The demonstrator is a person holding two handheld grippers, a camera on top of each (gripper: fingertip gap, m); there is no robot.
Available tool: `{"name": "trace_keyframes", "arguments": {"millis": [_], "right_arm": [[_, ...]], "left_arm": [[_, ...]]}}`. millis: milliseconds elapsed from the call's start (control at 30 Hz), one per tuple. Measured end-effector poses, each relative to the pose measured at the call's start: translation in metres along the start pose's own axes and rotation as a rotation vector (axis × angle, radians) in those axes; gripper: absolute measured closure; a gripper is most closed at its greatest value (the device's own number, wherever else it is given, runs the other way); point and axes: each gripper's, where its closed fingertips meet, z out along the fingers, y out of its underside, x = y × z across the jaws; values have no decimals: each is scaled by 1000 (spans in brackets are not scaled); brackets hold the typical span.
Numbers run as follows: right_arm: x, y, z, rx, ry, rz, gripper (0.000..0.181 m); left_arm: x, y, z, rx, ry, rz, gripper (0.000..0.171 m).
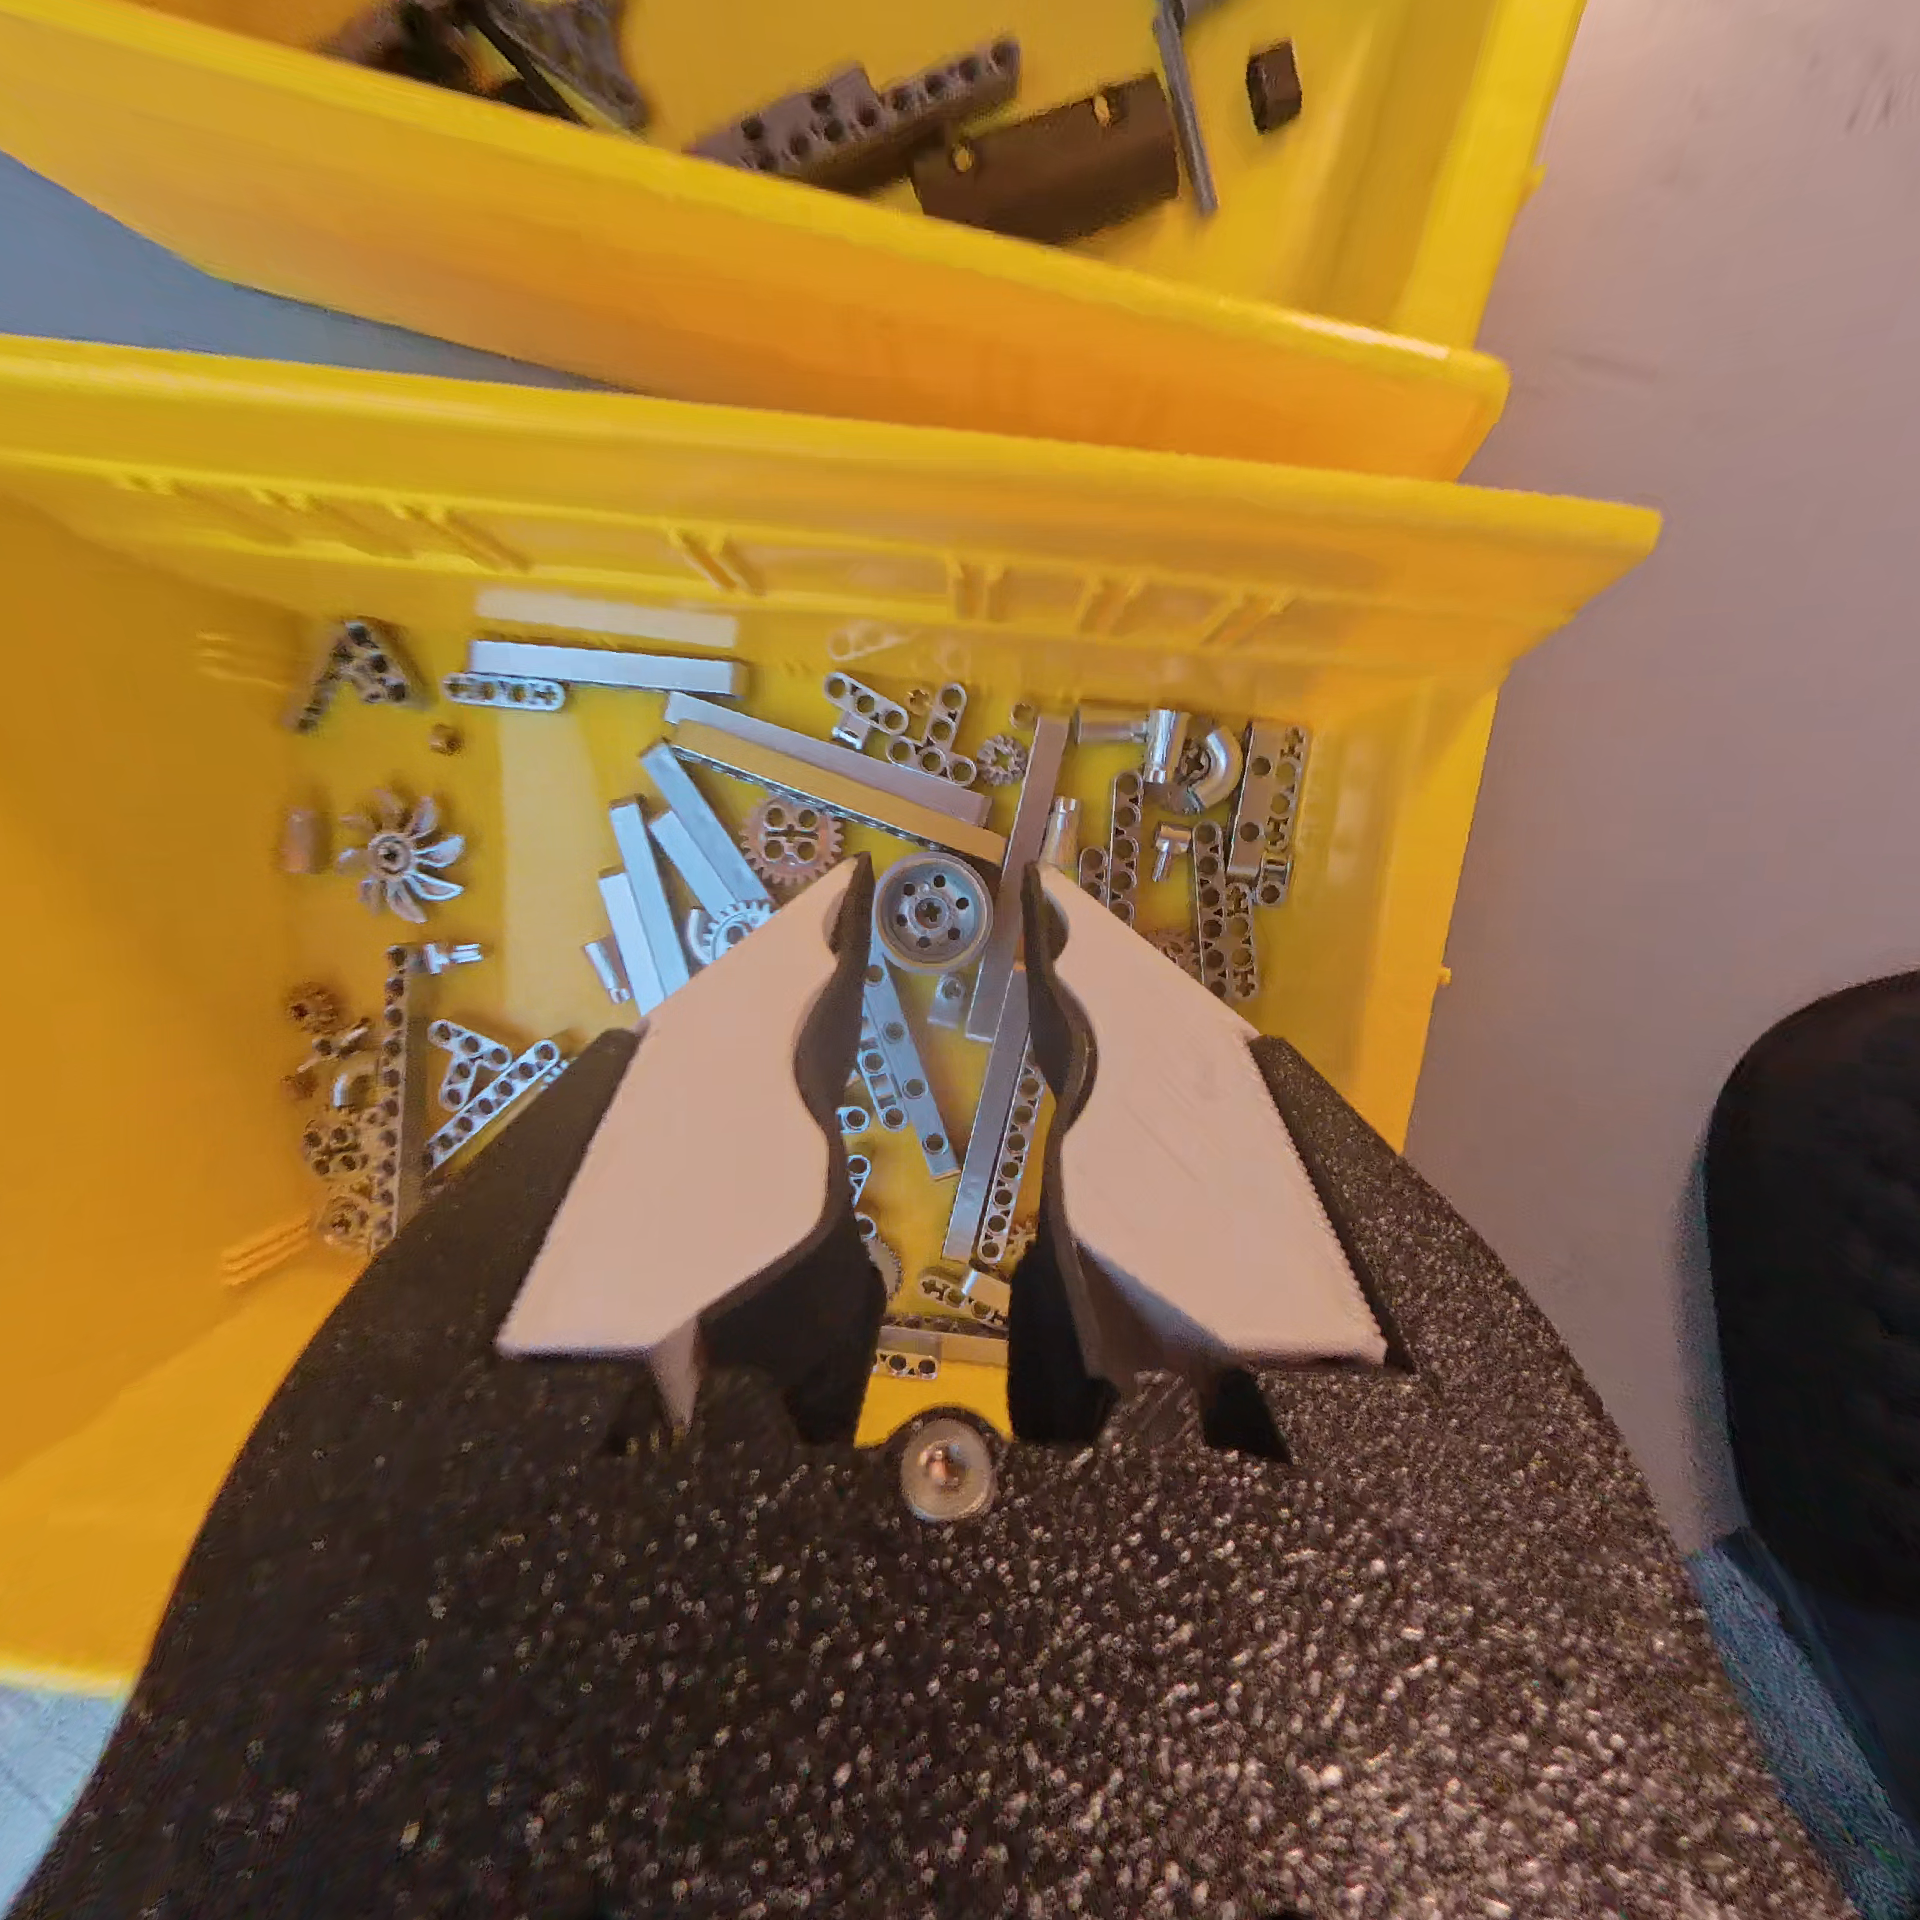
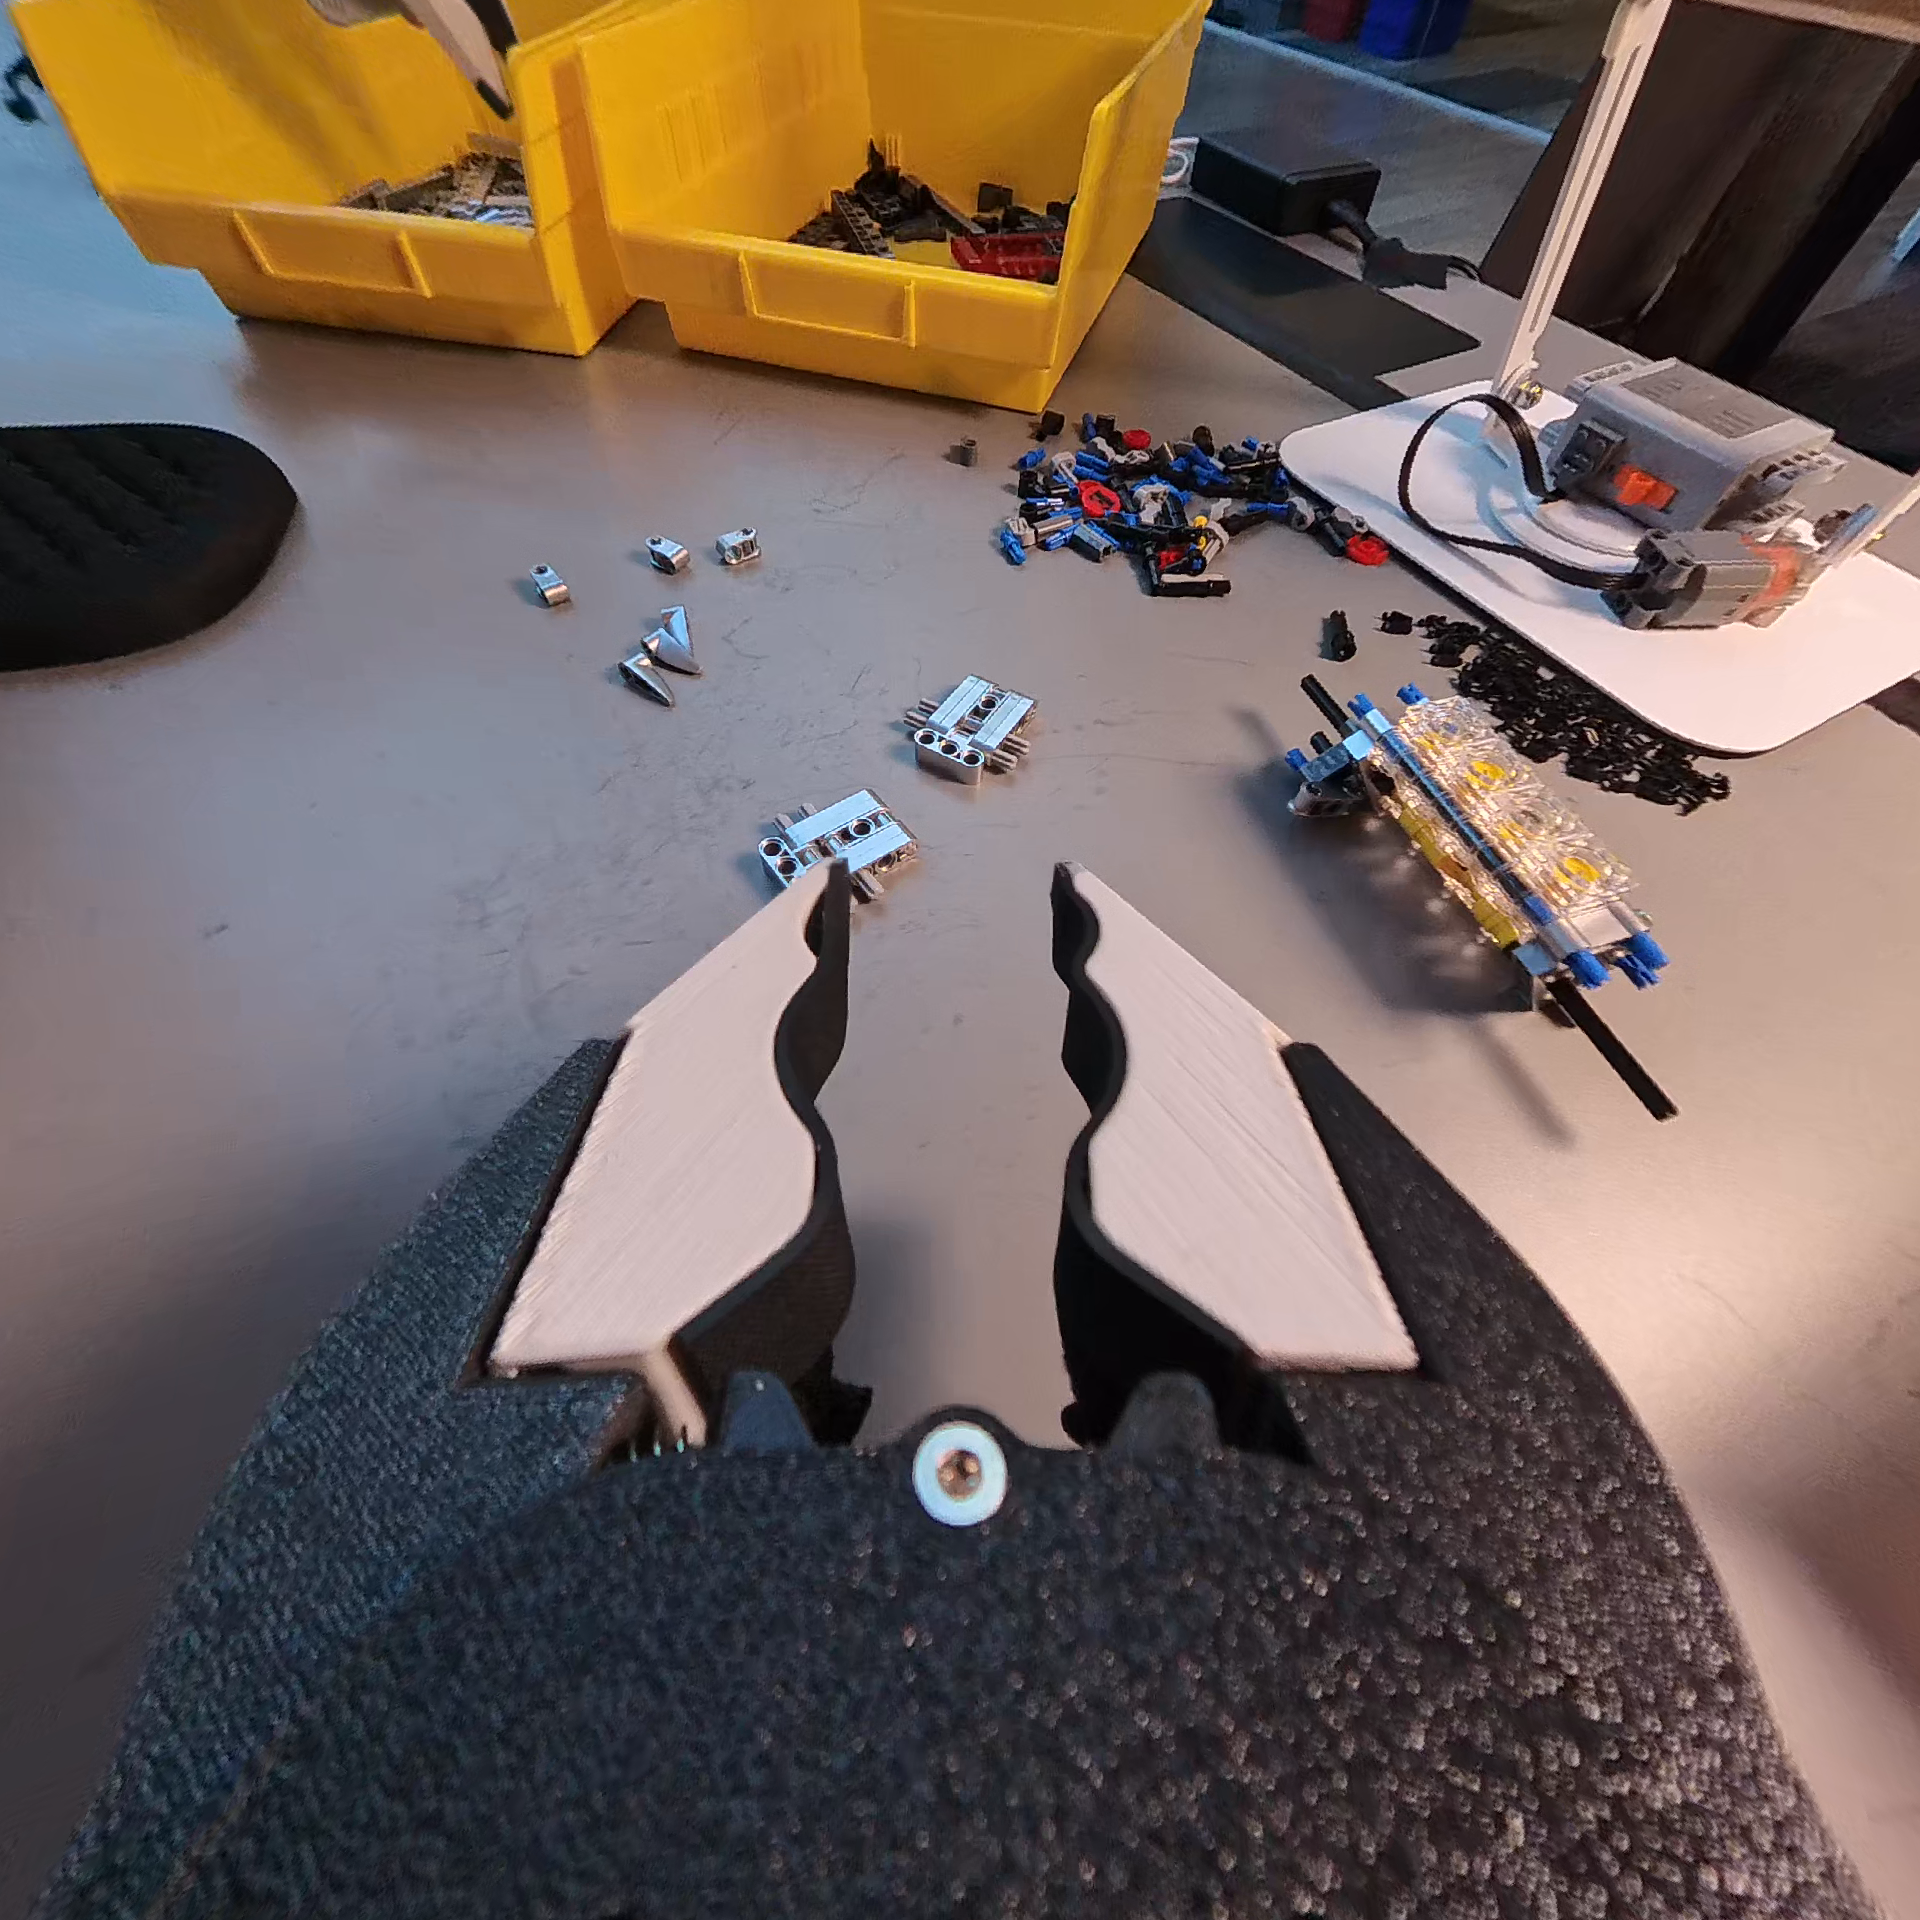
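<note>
The left gripper (image 1: 940, 883) hung spread inside a yellow bin (image 1: 727, 499), its tips flanking a grey wheel hub (image 1: 930, 914) lying flat, hub face up, and a long grey beam (image 1: 1013, 997) running away from the camera. The right gripper (image 2: 945, 883) stood spread and empty over the table (image 2: 312, 935), nearest a grey connector block (image 2: 836, 842).

Glossy yellow plastic bin (image 1: 727, 499) holding matt grey plastic beams and a grey wheel (image 1: 928, 912), left gripper (image 1: 940, 883) showing rough speckled black body, smooth grey table (image 2: 364, 883) reflecting light, white glossy board (image 2: 1766, 665) lying at its right edge
</note>
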Motion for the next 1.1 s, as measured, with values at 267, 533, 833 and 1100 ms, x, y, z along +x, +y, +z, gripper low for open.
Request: {"name": "trace_keyframes", "arguments": {"millis": [267,533,833,1100], "right_arm": [[5,5,5,-38,1,47,143],[15,5,4,-35,52,73,144],[17,13,11,-87,43,101,144],[18,13,11,-85,45,104,144]], "left_arm": [[0,26,45,-179,42,169,130],[-32,26,51,-175,26,184,150],[-68,2,22,-10,-119,137,152],[-35,-2,1,14,-63,221,153]]}}
